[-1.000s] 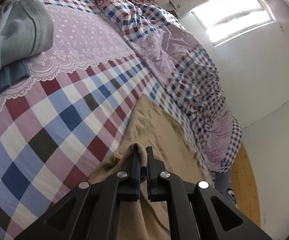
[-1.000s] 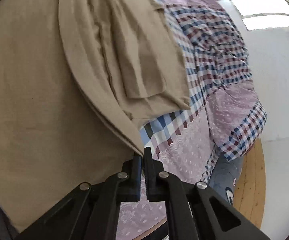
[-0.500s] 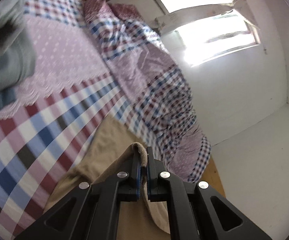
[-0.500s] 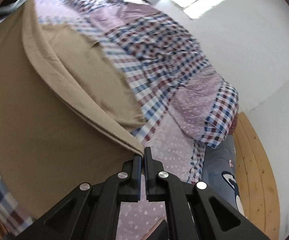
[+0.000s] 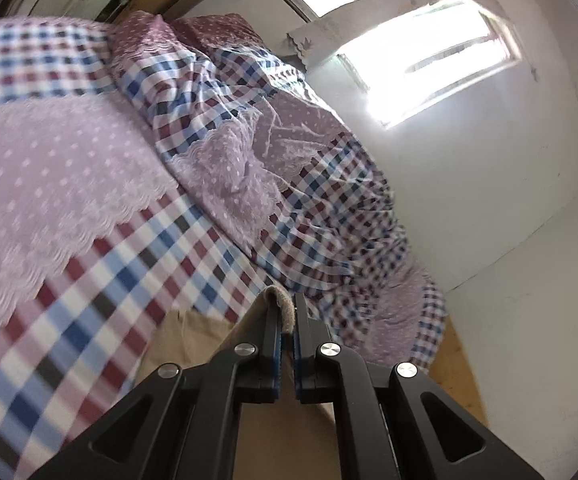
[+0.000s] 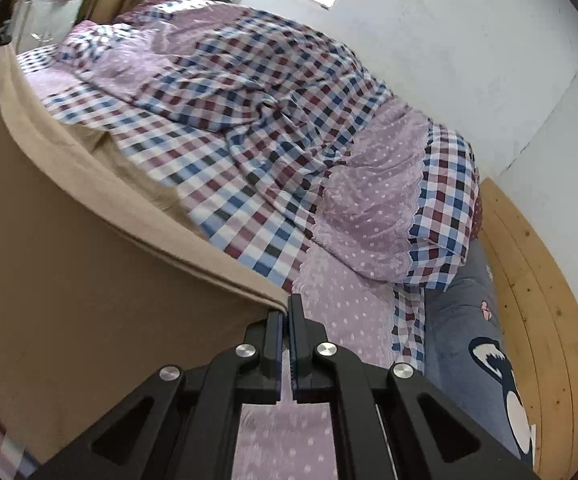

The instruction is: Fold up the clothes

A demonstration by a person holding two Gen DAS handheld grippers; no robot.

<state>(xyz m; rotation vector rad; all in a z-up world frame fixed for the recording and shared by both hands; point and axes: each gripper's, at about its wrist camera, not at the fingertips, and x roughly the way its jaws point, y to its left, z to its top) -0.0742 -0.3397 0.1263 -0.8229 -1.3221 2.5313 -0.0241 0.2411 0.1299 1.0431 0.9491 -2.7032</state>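
My left tongs (image 5: 286, 312) and right tongs (image 6: 285, 316) each clamped a corner of the tan fabric garment (image 6: 69, 248) above the checked, purple-dotted bedspread (image 6: 273, 128).

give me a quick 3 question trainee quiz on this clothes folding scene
1. True or false: the left tongs are shut on the tan fabric garment.
2. What do the right tongs grip? A) crumpled checked and lilac dotted quilt B) tan fabric garment C) nothing
3. Fill in: beyond the bed, the floor is made of ____.

Key: 1 true; 2 B; 3 wood.
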